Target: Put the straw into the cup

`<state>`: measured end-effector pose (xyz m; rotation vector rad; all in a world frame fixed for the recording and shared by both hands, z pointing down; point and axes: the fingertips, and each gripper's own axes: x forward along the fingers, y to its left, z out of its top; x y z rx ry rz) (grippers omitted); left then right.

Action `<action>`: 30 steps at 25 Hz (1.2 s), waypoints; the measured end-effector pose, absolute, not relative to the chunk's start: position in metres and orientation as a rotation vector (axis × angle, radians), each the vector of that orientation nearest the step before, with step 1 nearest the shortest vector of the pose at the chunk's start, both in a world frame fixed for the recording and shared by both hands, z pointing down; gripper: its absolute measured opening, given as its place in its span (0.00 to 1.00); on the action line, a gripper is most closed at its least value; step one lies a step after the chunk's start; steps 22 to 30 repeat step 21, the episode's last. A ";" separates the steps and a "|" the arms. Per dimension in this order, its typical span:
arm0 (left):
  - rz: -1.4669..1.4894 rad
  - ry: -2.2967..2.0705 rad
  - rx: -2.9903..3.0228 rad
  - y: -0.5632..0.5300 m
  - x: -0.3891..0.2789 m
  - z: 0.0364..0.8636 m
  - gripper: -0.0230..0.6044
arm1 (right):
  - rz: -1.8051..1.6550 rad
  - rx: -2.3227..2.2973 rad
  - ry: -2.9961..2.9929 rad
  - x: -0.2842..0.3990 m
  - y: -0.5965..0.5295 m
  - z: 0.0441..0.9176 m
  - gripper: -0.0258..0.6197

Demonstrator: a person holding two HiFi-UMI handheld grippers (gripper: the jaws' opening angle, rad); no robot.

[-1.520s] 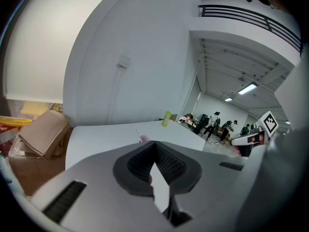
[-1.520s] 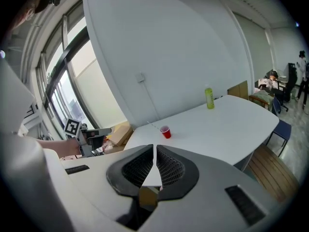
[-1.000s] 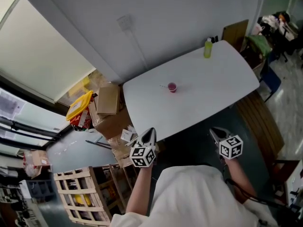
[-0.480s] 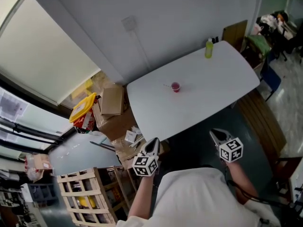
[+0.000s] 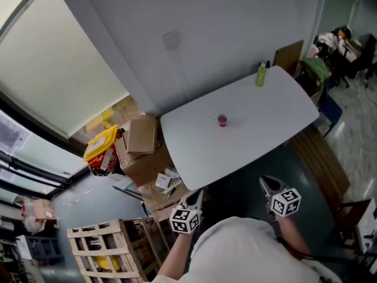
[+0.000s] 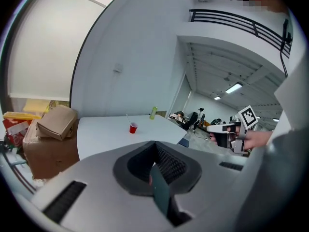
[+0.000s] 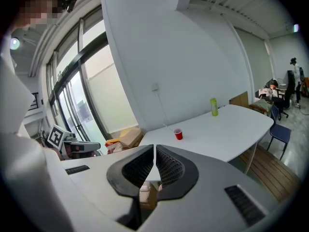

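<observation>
A small red cup stands near the middle of the white table. A thin straw lies just left of it. The cup also shows far ahead in the left gripper view, and the cup in the right gripper view. Both grippers hover short of the table's near edge, well away from the cup. My left gripper is shut with nothing in it, and so is my right gripper. Each gripper view shows closed jaws: left gripper, right gripper.
A green bottle stands at the table's far right corner. Cardboard boxes and a yellow bin sit on the floor left of the table. A wooden crate is at lower left, a blue chair at right.
In the head view both grippers sit lower in the frame and the table's near edge is farther from them. Both jaws stayed shut.
</observation>
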<state>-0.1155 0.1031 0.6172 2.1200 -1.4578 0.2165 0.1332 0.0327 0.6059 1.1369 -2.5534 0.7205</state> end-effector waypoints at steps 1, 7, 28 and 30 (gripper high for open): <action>0.207 -1.455 2.115 0.103 -0.116 0.617 0.04 | 0.724 1.138 -2.548 0.133 0.034 0.607 0.11; 0.184 -1.438 2.140 0.096 -0.118 0.610 0.04 | 0.721 1.151 -2.536 0.124 0.035 0.605 0.11; 0.183 -1.427 2.161 0.084 -0.120 0.600 0.04 | 0.702 1.157 -2.554 0.118 0.032 0.594 0.11; 0.183 -1.427 2.161 0.084 -0.120 0.600 0.04 | 0.702 1.157 -2.554 0.118 0.032 0.594 0.11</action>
